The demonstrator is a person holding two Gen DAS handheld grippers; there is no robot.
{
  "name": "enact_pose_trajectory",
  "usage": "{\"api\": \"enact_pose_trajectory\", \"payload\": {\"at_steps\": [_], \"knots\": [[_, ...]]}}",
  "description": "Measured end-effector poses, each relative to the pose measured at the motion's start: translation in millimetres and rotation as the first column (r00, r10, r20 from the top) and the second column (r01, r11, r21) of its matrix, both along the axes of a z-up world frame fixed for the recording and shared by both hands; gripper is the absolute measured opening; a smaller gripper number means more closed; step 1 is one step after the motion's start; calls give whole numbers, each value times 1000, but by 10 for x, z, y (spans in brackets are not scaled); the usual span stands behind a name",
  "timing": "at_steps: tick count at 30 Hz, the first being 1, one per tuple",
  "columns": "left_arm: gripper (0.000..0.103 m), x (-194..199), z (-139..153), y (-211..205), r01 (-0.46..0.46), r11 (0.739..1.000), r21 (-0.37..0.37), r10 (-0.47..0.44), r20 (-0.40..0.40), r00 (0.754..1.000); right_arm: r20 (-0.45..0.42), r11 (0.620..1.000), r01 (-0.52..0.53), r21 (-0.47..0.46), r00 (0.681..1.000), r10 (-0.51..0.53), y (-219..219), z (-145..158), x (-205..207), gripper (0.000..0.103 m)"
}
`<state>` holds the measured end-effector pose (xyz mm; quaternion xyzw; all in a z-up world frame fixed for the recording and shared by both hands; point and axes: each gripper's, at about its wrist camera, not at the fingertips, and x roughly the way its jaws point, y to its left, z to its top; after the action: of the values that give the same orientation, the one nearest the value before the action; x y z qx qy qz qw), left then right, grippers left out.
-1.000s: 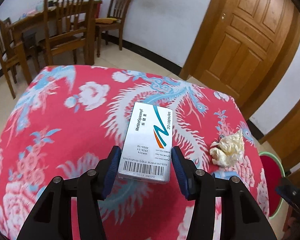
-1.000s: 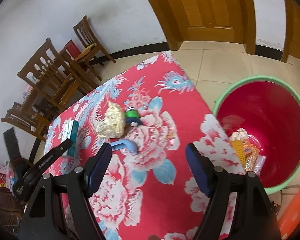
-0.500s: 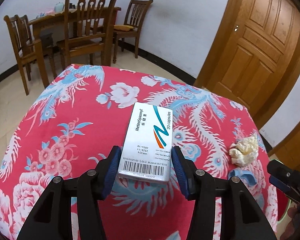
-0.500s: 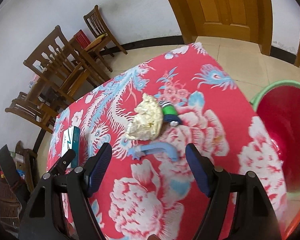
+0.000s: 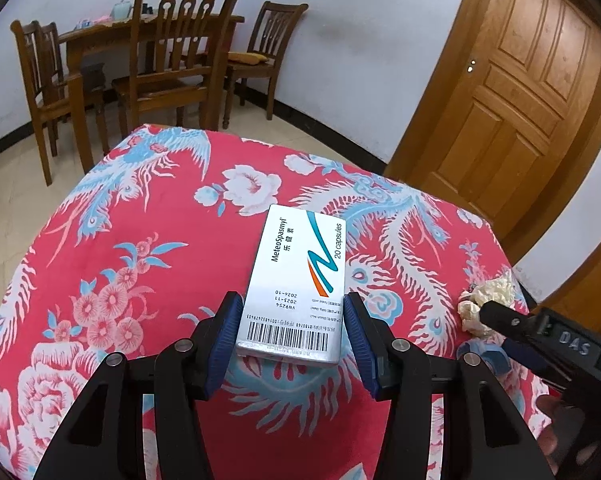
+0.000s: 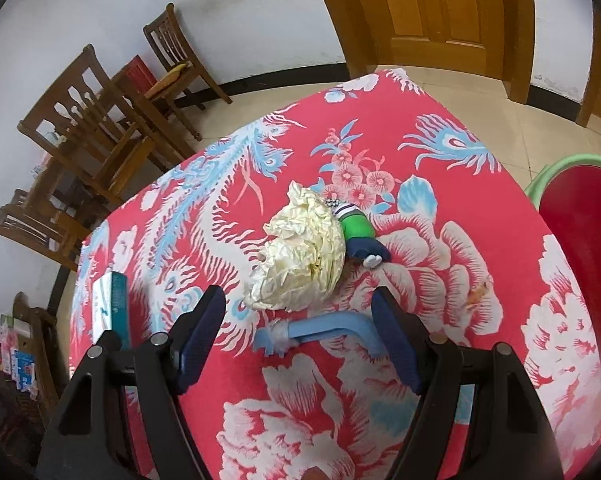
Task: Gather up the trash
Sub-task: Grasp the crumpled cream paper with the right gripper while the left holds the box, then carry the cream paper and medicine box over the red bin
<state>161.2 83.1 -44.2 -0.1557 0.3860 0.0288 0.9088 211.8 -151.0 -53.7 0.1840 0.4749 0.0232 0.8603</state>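
Observation:
My left gripper (image 5: 290, 322) is shut on a white medicine box (image 5: 298, 284) marked "MeteoSpasmyl" and holds it above the red floral tablecloth (image 5: 120, 240). The box also shows at the left in the right wrist view (image 6: 110, 306). My right gripper (image 6: 298, 320) is open and empty, low over the table. A crumpled cream paper wad (image 6: 300, 260) lies just ahead of it, and a light blue bent plastic piece (image 6: 320, 330) lies between its fingers. The wad (image 5: 486, 300) shows at the right in the left wrist view.
A small green and blue toy figure (image 6: 360, 236) lies against the wad. A red bin with a green rim (image 6: 580, 232) stands on the floor to the right of the table. Wooden chairs (image 5: 172, 60) and a wooden door (image 5: 520, 92) stand beyond.
My right gripper has moved from the bin side toward the wad and the blue piece, which now sit close. My left gripper keeps hold of the box and has drawn back.

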Motion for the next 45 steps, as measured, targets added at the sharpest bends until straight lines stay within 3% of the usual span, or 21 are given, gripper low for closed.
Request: {"api": "enact_pose_trajectory", "payload": {"at_steps": [11,16,19,24,30,45], "knots": [[54,-2,-28,28,-3,1000,-19,2,-8,1000,-4,998,56,15,998,-56,-15,-82,33,66],[54,-4,-41,17,3,1000,-20,-3,-14,1000,-10,999,54,5,998,-54,-54,-95,41,41],[54,-6,-41,4,7,1000,-18,-7,-14,1000,-19,998,49,26,999,-49,-96,-101,43,36],[54,-10,-37,-13,14,1000,-16,-15,-12,1000,-17,998,36,53,999,-35,-142,-76,8,34],[54,-8,-36,-40,25,1000,-14,-25,-10,1000,44,997,17,69,999,-20,-227,117,-155,33],[54,-62,72,-163,52,999,4,-52,19,998,145,996,52,70,987,-62,-736,537,-859,33]]}}
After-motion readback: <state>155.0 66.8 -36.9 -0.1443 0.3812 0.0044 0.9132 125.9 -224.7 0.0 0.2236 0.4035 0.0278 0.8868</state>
